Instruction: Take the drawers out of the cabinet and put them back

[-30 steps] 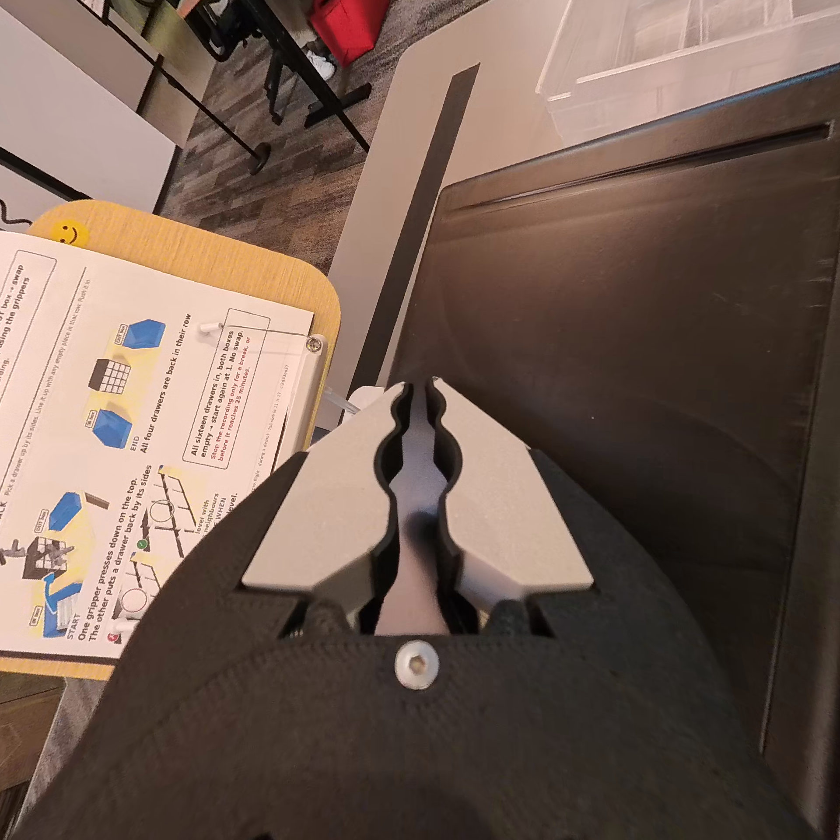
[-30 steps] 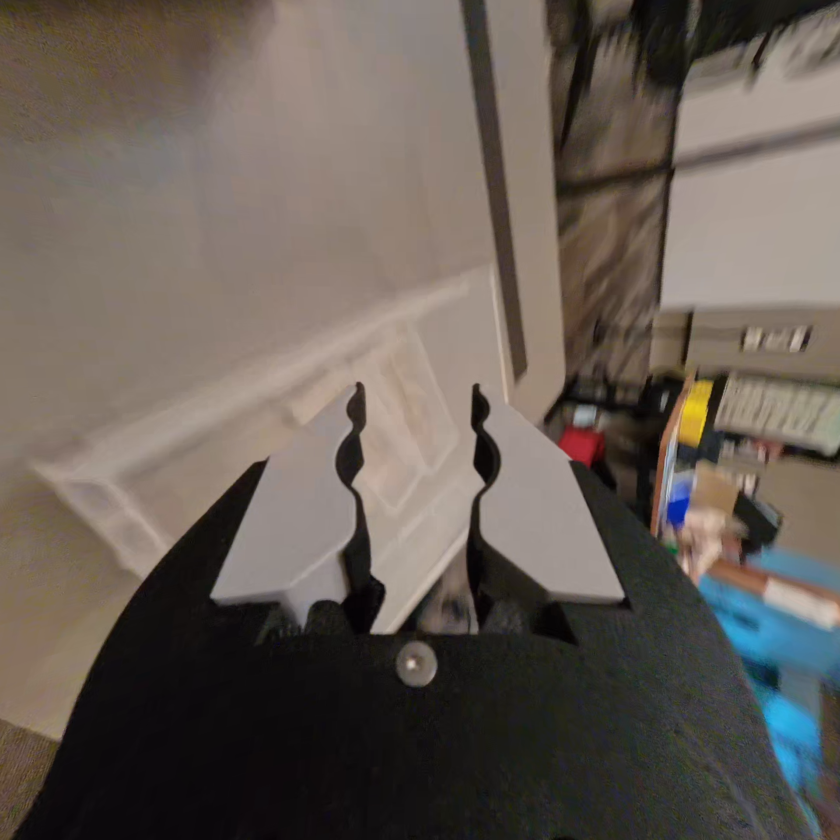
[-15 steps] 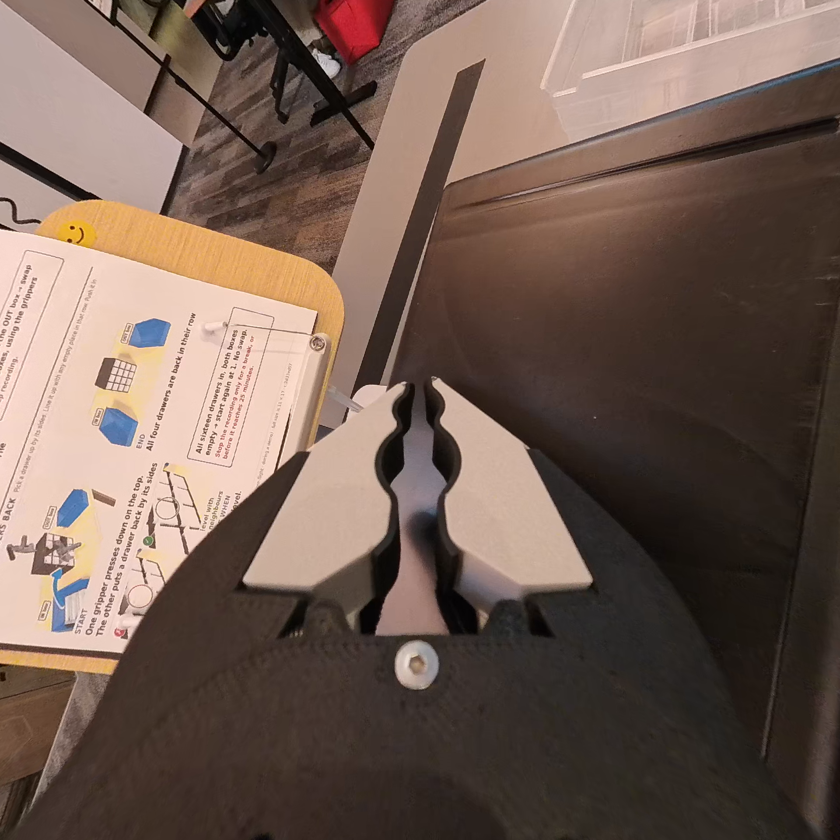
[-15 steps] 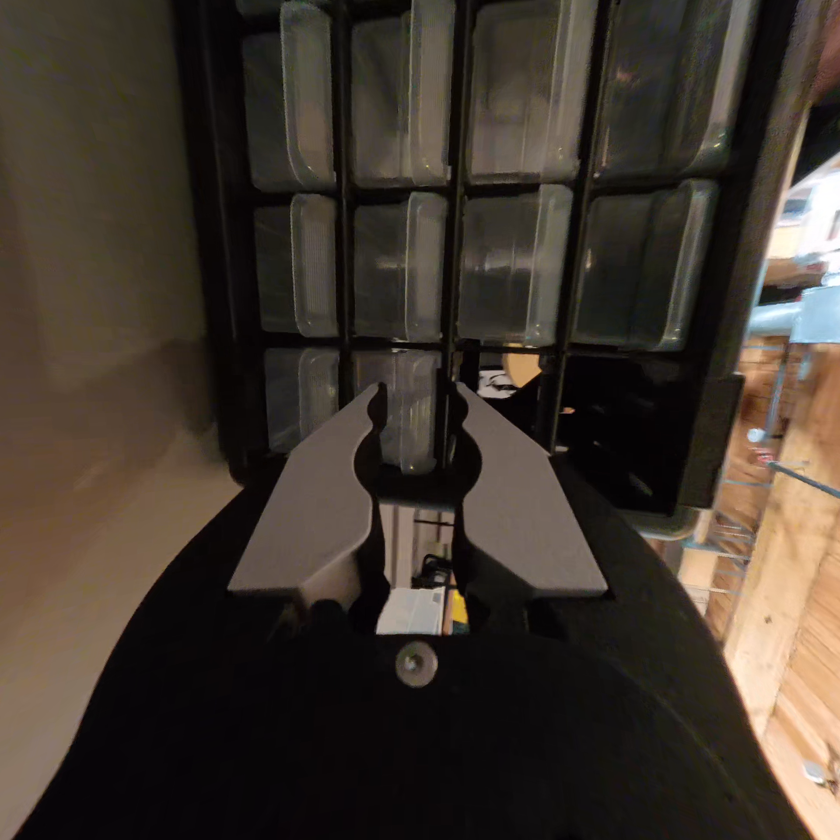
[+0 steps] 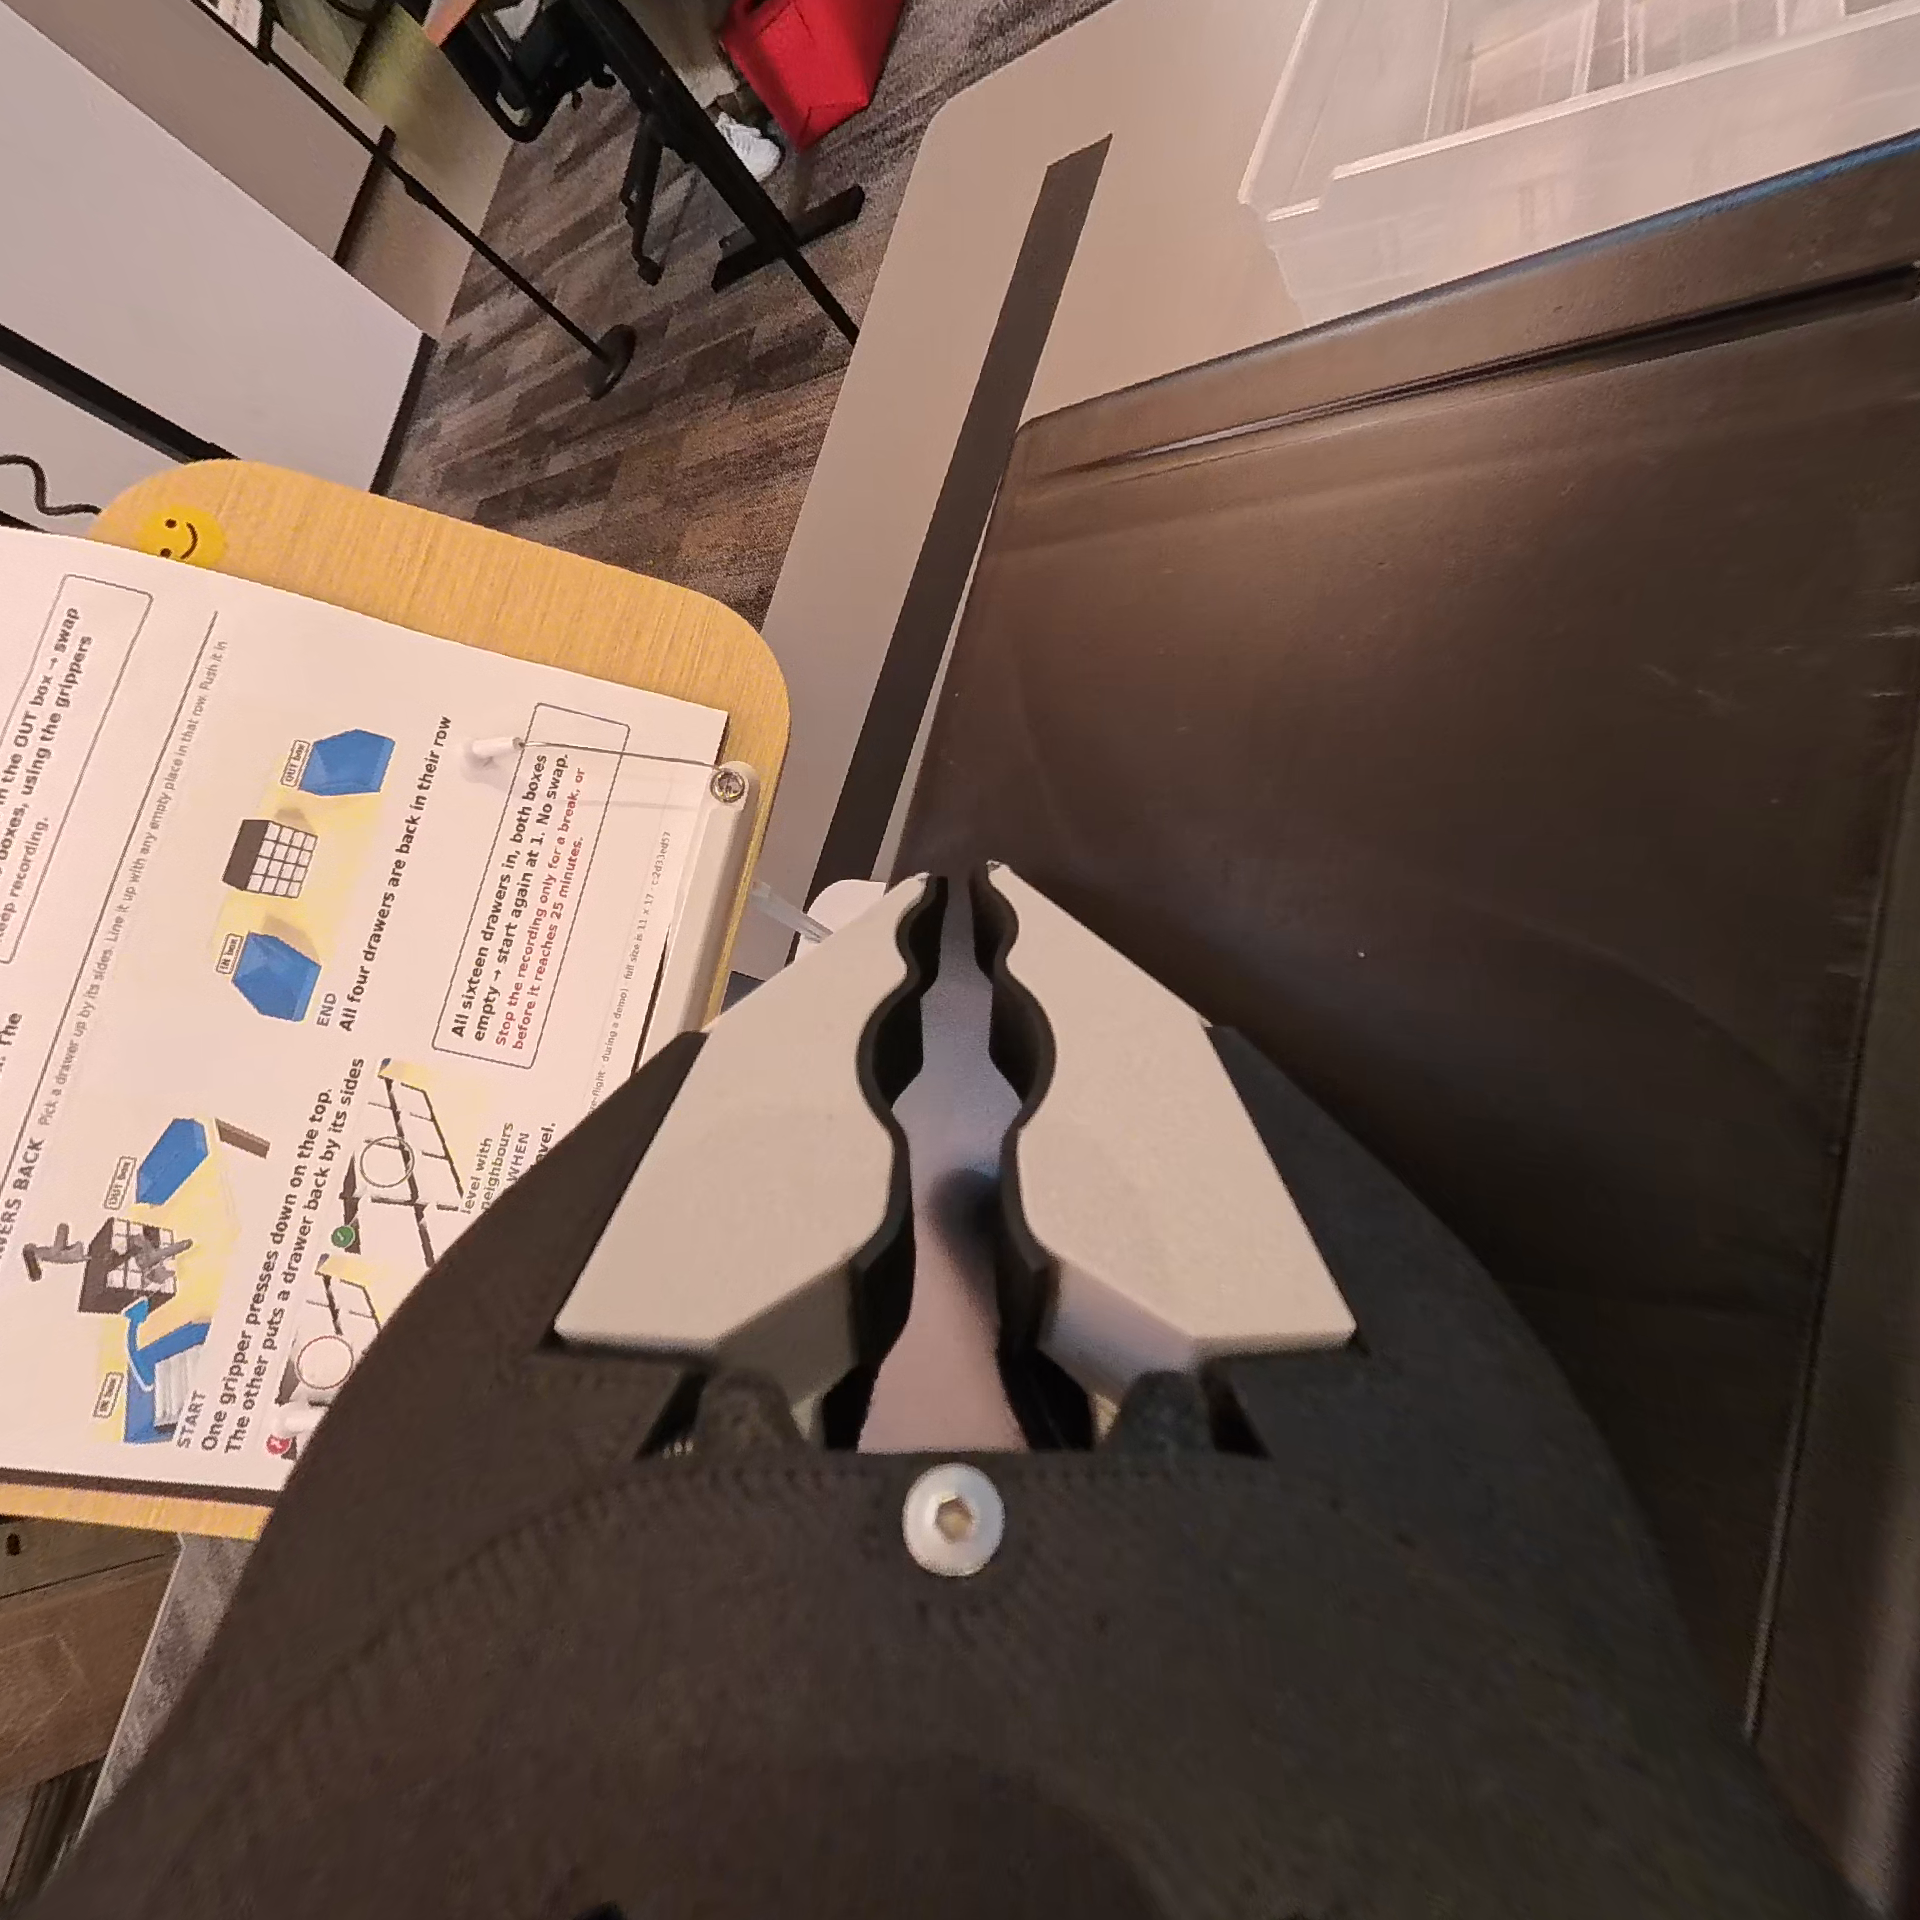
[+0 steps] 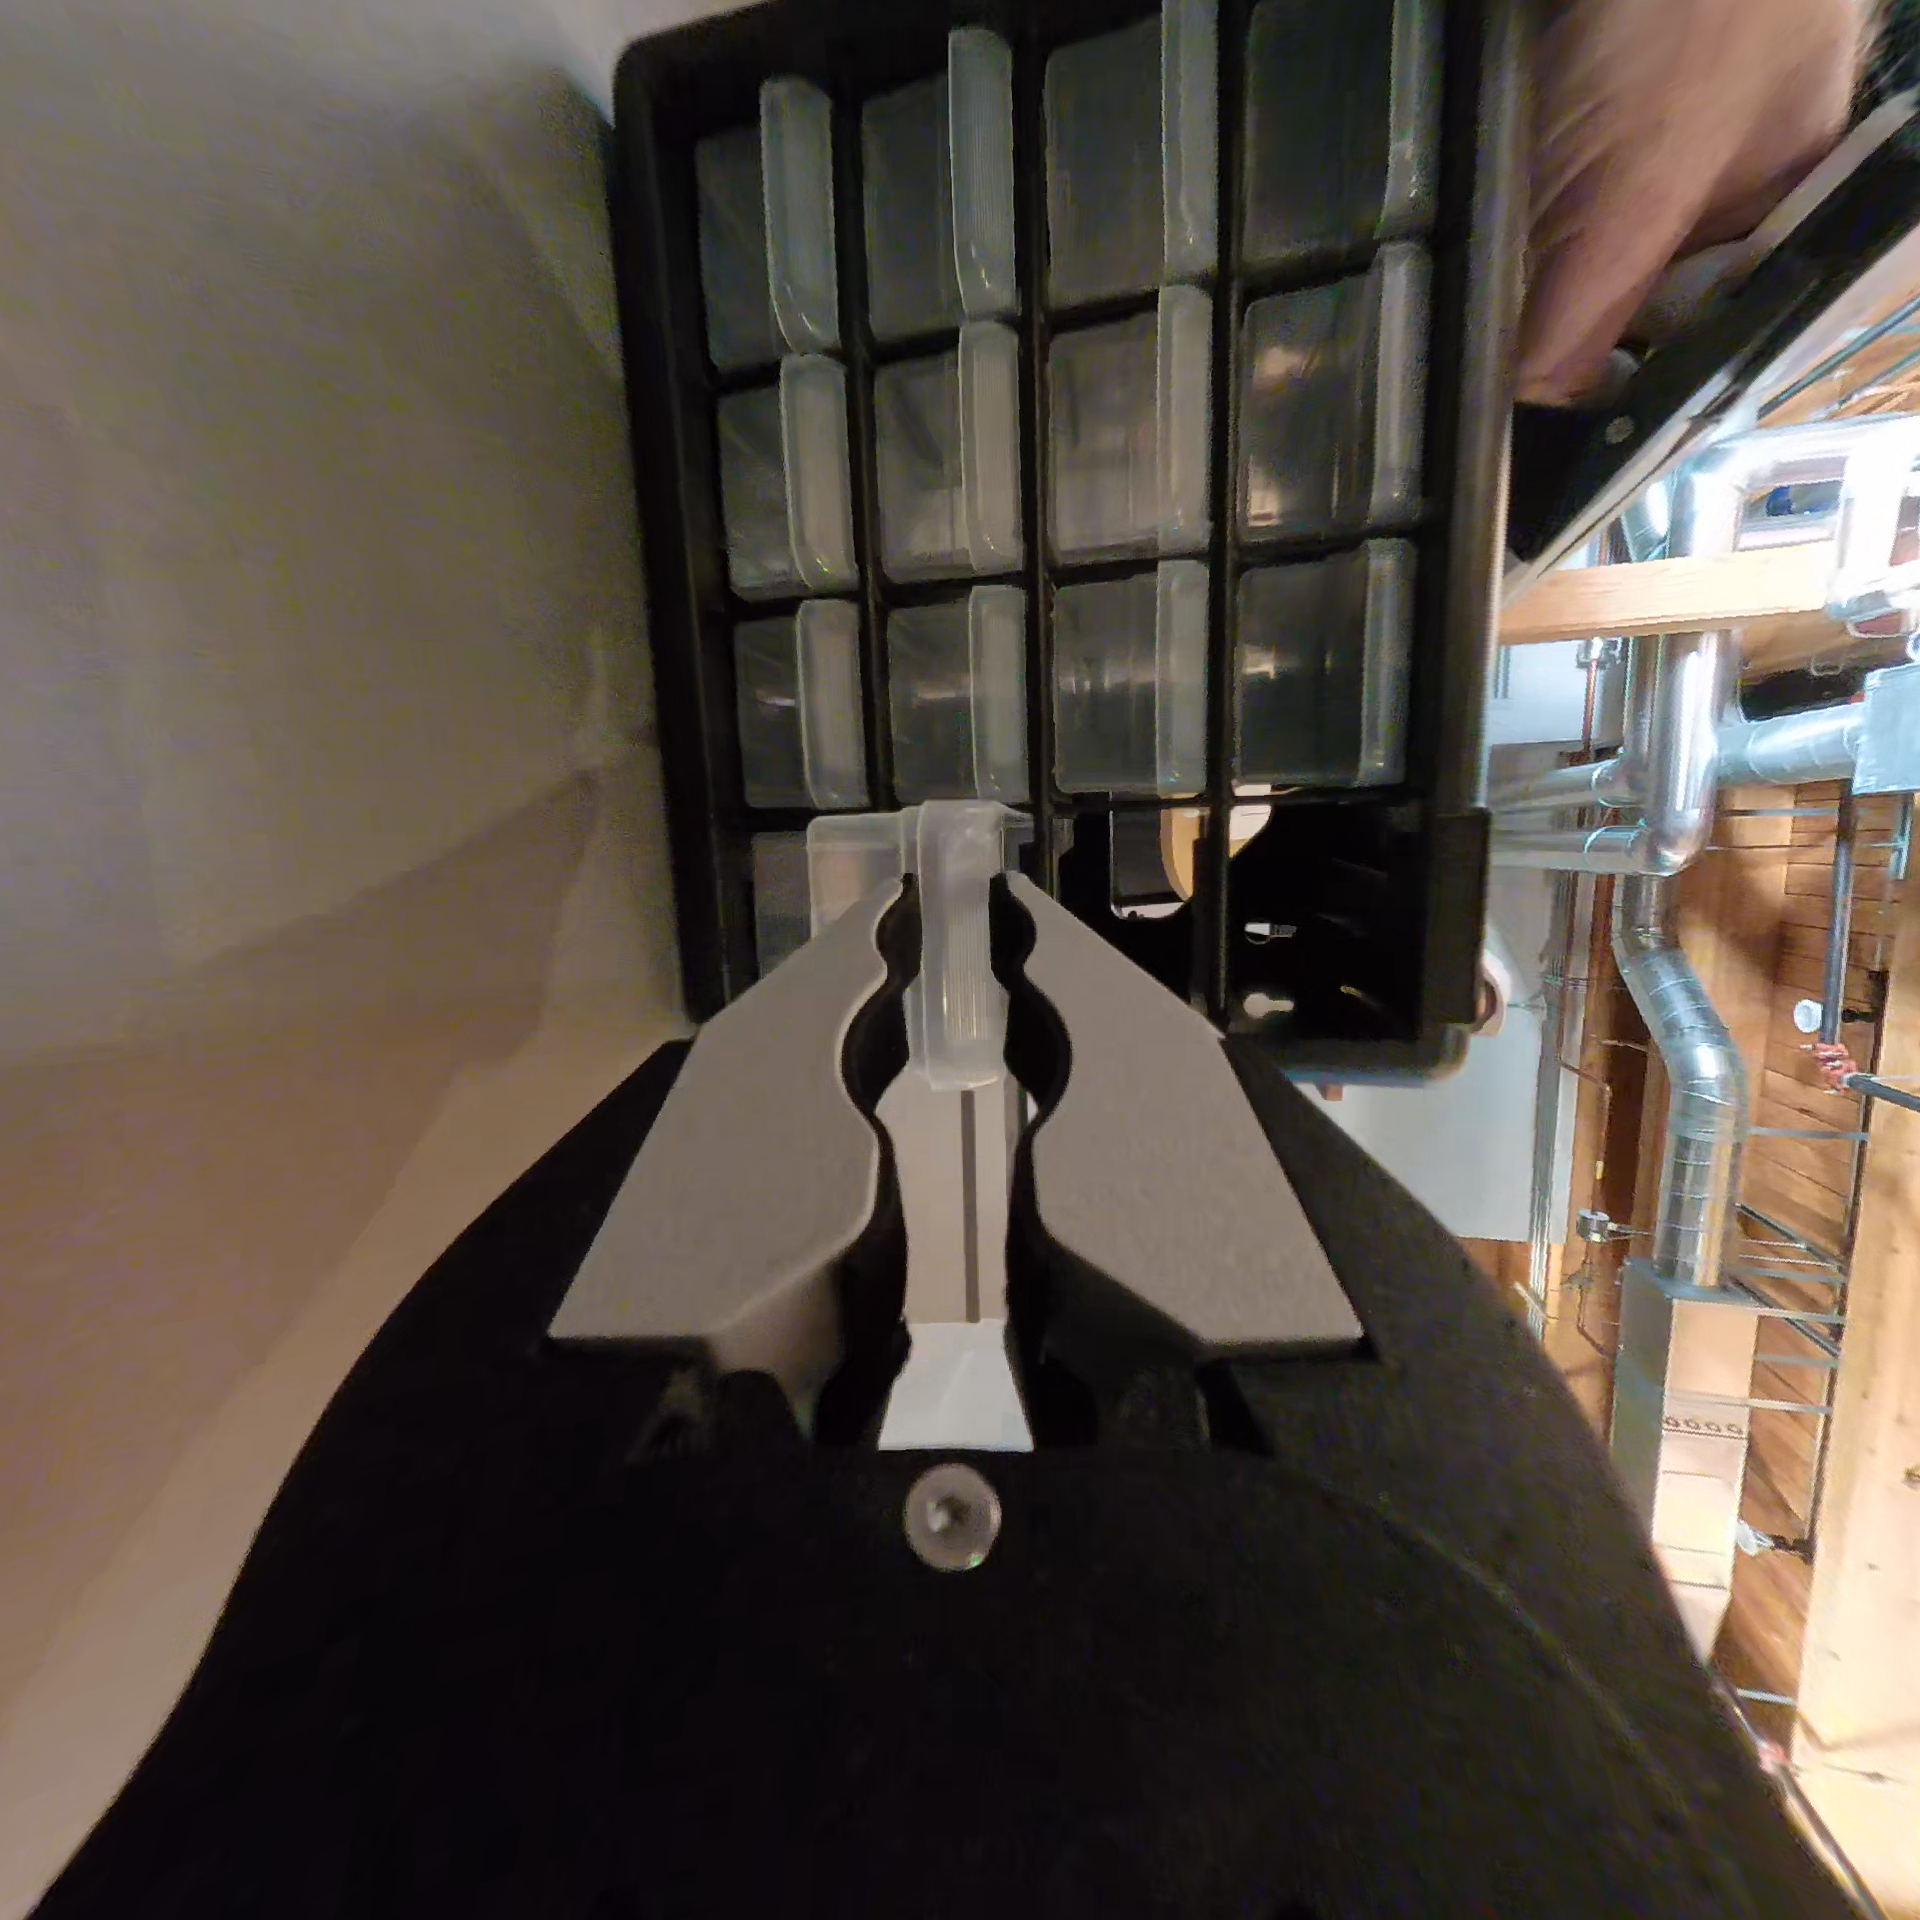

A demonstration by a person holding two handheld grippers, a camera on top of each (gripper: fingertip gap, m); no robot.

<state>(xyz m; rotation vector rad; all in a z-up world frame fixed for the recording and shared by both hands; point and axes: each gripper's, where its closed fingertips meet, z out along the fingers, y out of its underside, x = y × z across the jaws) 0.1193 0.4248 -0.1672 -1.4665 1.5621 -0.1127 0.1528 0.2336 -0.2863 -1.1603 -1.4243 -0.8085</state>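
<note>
Right gripper [image 6: 954, 883]: pinching clear drawer [image 6: 951, 935] handle, near row of cabinet [image 6: 1049, 436].
Left gripper [image 5: 958, 883]: pressed together atop cabinet.

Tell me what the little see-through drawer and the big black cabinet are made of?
The drawer in the right gripper looks like clear, slightly frosted plastic: you can see through its ribbed handle. The cabinet seems to be black moulded plastic with a dull sheen, thin dividers forming its grid, though painted metal can't be ruled out.
</note>
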